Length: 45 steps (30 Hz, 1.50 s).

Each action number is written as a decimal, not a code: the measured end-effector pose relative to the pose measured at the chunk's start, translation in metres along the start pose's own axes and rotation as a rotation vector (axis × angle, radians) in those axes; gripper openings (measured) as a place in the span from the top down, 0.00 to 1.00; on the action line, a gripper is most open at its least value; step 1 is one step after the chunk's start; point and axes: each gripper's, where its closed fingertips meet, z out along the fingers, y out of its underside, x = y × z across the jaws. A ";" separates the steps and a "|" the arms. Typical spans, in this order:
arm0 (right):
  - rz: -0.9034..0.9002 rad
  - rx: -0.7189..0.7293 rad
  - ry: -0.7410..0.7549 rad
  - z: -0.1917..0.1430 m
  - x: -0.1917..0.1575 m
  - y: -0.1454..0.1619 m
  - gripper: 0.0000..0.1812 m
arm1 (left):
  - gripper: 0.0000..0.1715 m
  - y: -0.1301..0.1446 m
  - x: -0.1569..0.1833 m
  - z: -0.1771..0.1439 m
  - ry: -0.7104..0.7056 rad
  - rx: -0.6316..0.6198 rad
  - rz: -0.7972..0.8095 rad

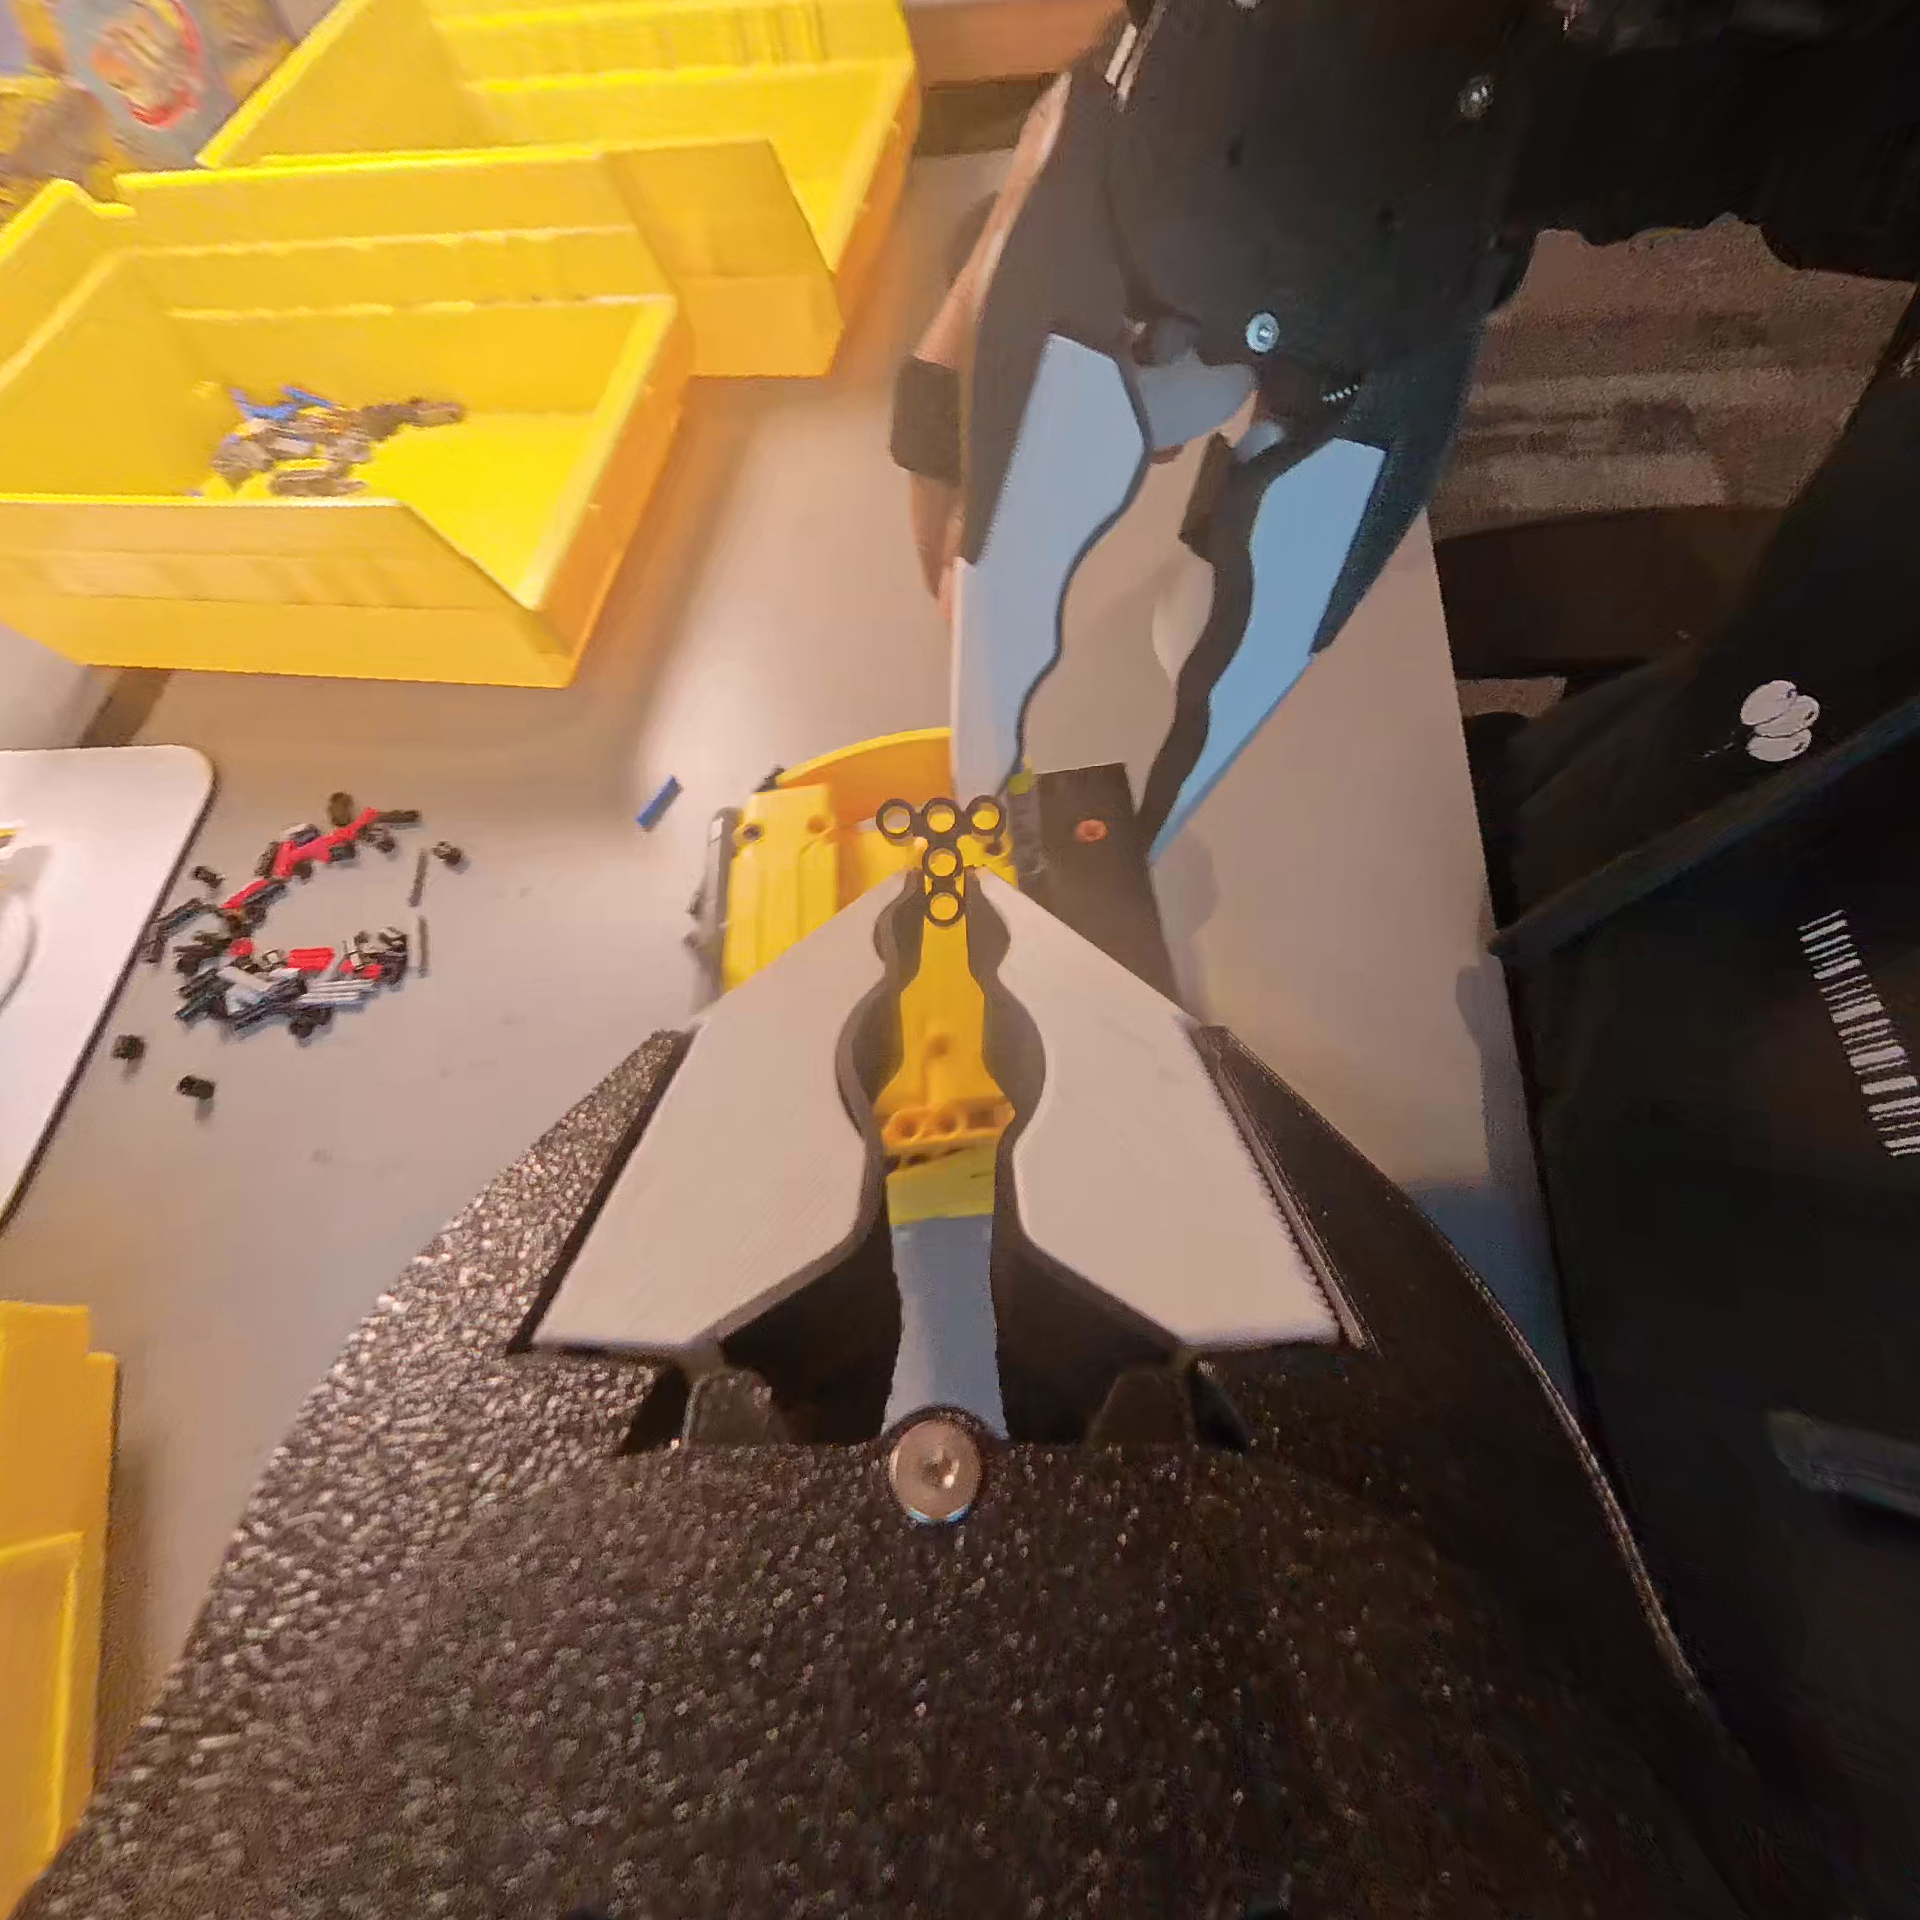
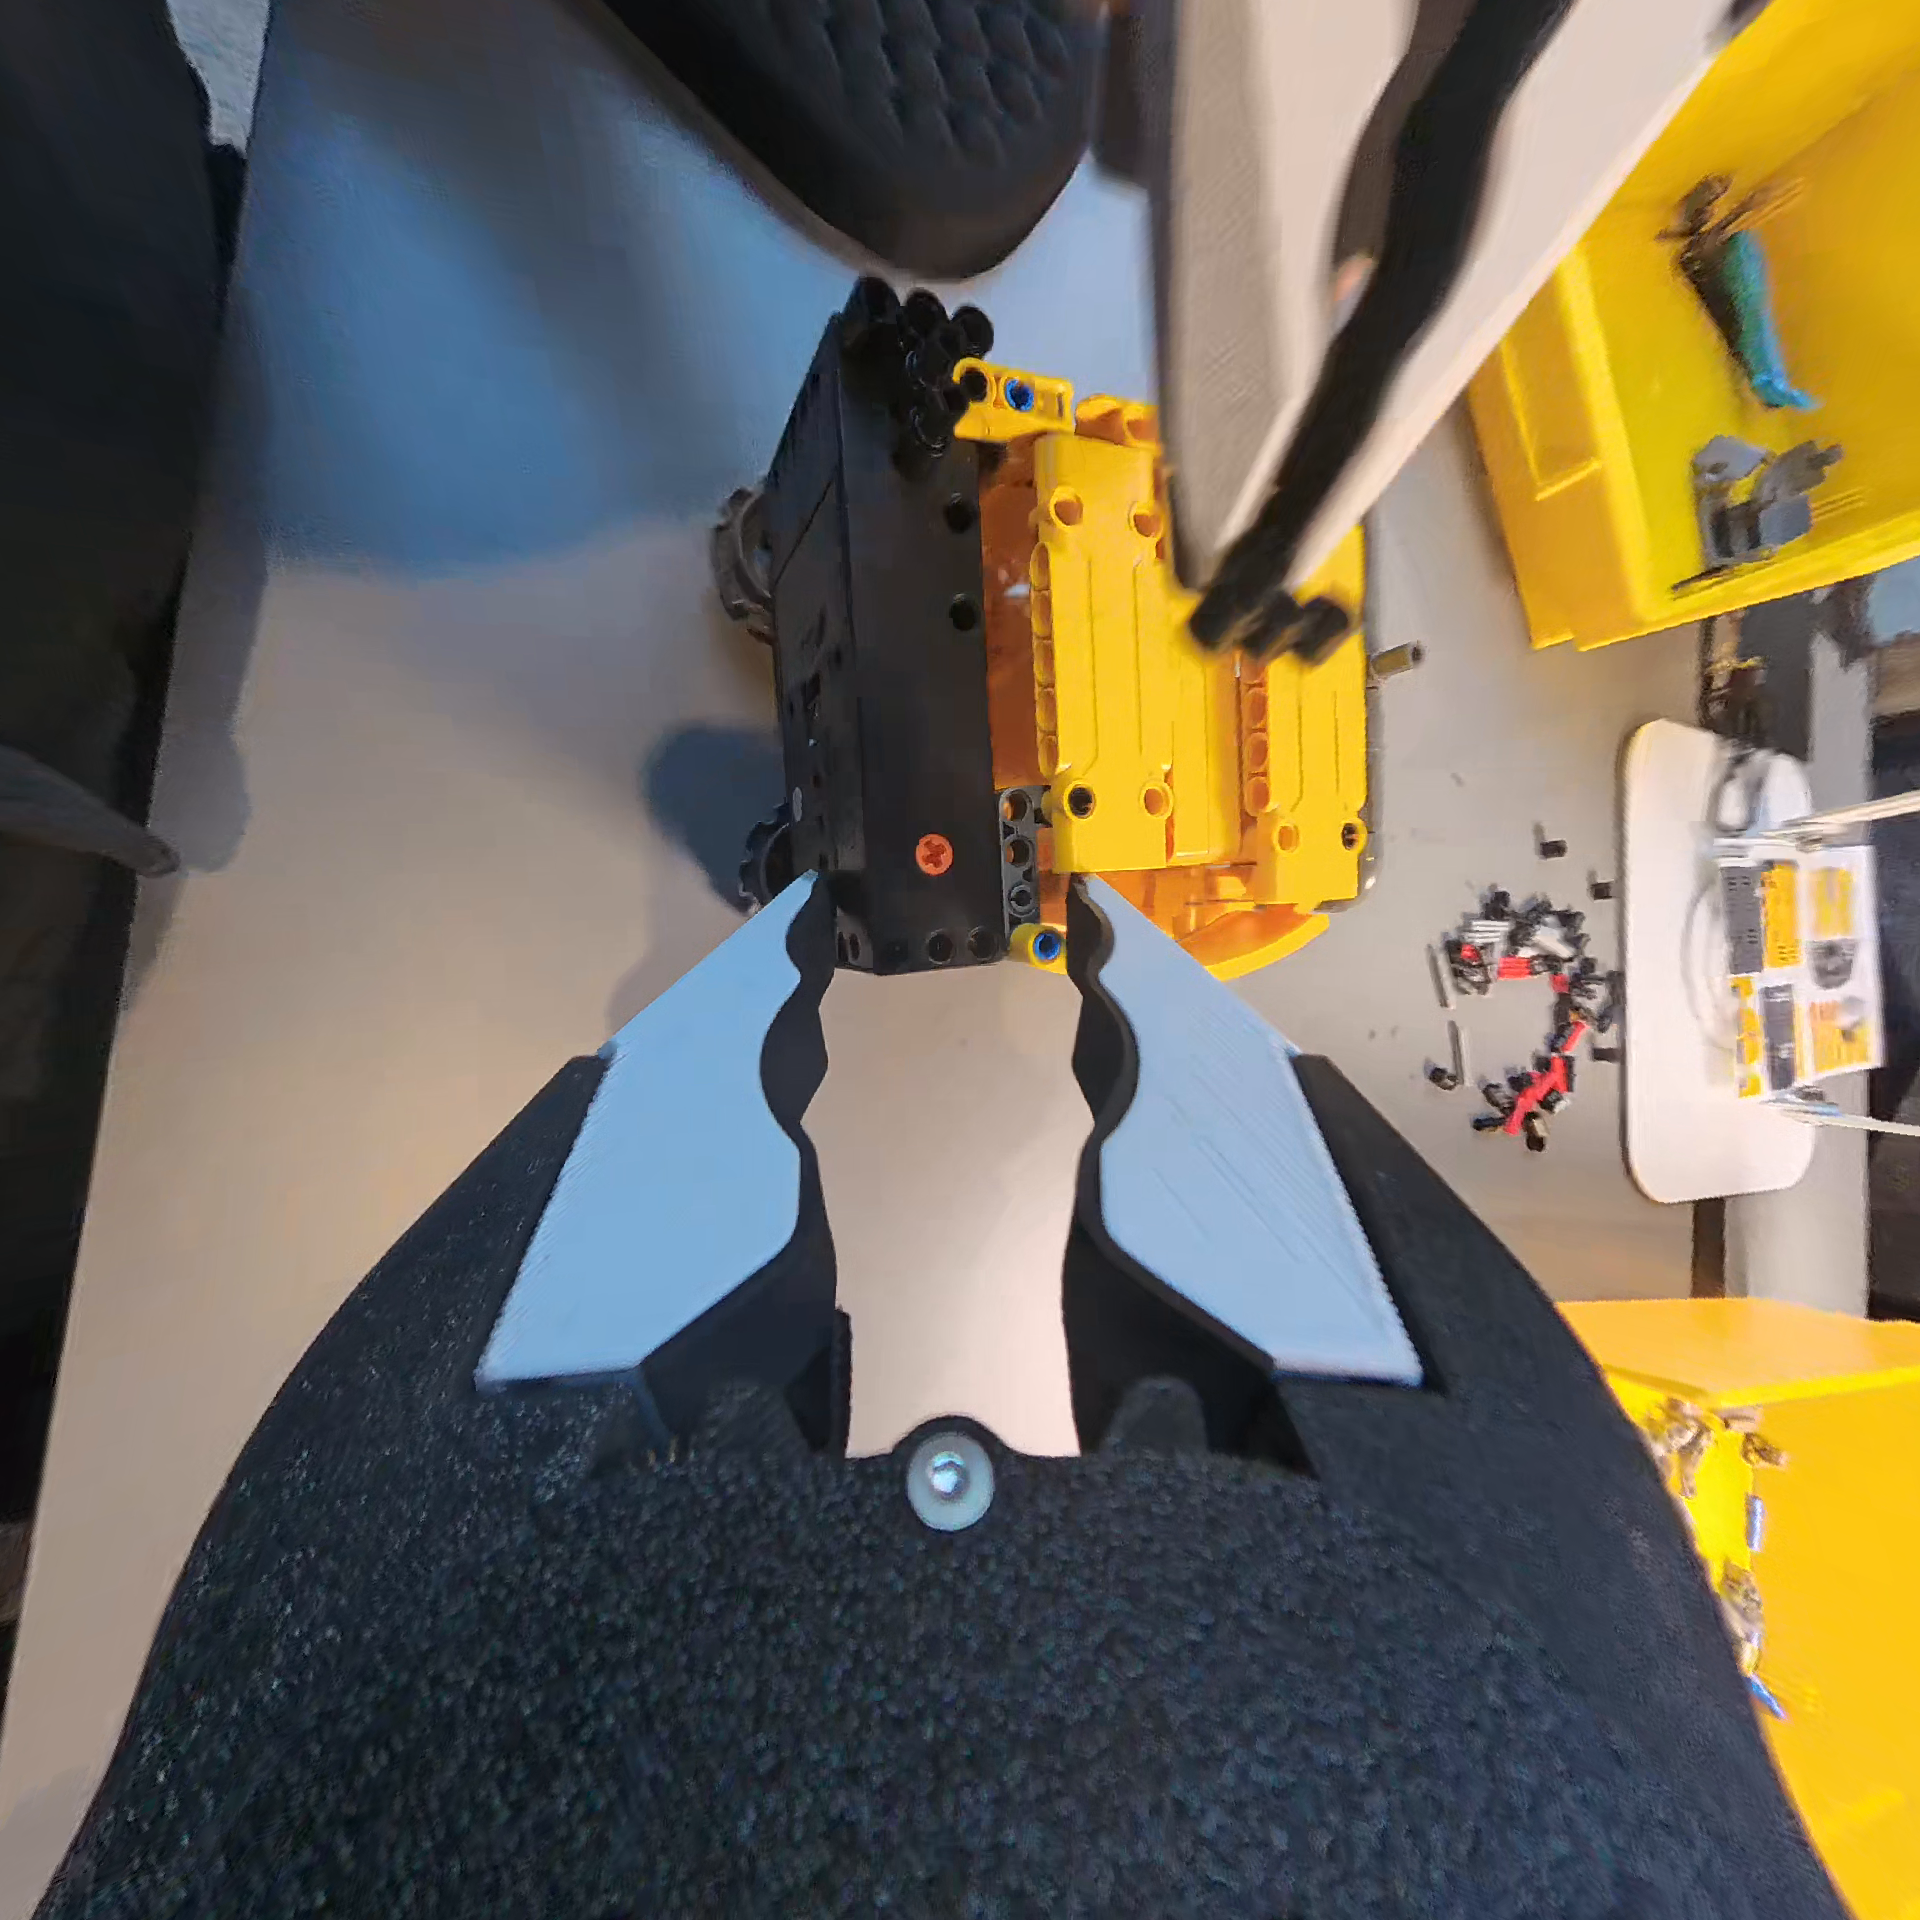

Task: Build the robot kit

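Yellow-black brick model (image 2: pixel 1091 665) sits on table (image 1: pixel 540 1039); my left claw (image 1: pixel 943 904) pinches black T-shaped beam (image 1: pixel 942 842), right claw (image 2: pixel 940 914) wide around model's end.

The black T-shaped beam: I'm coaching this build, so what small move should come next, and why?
Probably ease the left gripper, shut on the black T-shaped beam, down toward the yellow and black model; the beam hovers just above it while the right gripper straddles the black end, bracing it.
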 end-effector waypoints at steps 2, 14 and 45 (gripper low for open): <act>0.019 0.062 0.024 -0.007 0.001 -0.007 0.72 | 0.97 -0.001 0.011 0.009 0.026 -0.035 0.012; 0.225 0.393 0.098 -0.032 0.008 -0.018 0.83 | 0.97 0.004 0.025 0.040 0.060 -0.221 0.041; 0.258 0.498 0.076 -0.033 0.005 -0.016 0.85 | 0.97 0.010 0.029 0.040 0.102 -0.258 0.044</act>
